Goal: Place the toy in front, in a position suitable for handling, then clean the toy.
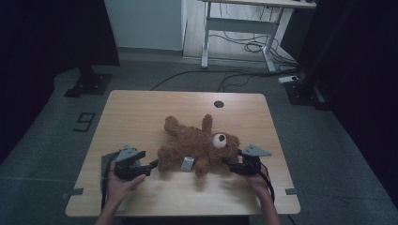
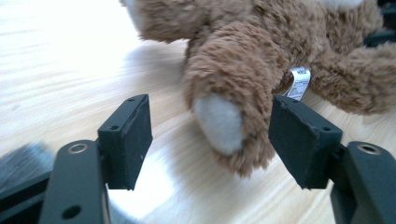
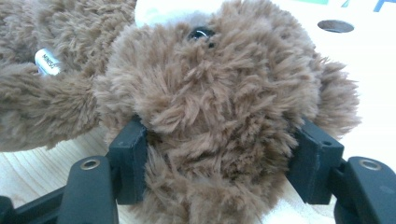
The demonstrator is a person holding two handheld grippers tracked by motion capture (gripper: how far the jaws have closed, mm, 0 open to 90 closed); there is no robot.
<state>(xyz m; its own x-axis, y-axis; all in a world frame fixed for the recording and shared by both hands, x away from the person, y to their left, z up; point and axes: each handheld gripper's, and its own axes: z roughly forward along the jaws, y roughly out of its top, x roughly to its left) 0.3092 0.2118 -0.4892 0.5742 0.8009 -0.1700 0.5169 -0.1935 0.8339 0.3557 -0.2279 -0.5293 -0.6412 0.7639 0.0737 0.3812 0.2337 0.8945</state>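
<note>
While the brown plush teddy bear with a cream muzzle and cream paw pads [image 1: 199, 143] lies sprawled across the middle of the pale wooden table [image 1: 141, 117], head toward the person's right, the work on it looks to be only partly done: the toy rests fully on the tabletop, not lifted, and one end of it is free.

That free end is at the left gripper [image 1: 151, 167]. From the left gripper view, its black jaws stand wide apart, one pad on each side of the bear's leg with the cream sole [image 2: 219, 123]. Clear table shows between the left-hand pad and the fur; the other pad sits just beside the fur, and I cannot tell whether it brushes it. Nothing is held there. A small white sewn-in label [image 2: 299, 83] hangs near the bear's body (its print is too small to read).

The right gripper [image 1: 230, 165] is at the bear's head. In the right gripper view the fluffy head [image 3: 219, 116] bulges between the two pads, which sink into the fur on both sides, so I judge it gripped at a middling width.

What seems left, judging by this layout: either the left jaws close on the leg so the toy can be carried by both ends, or the right hand moves it alone. A round cable hole [image 1: 218, 103] marks the table's far edge.
</note>
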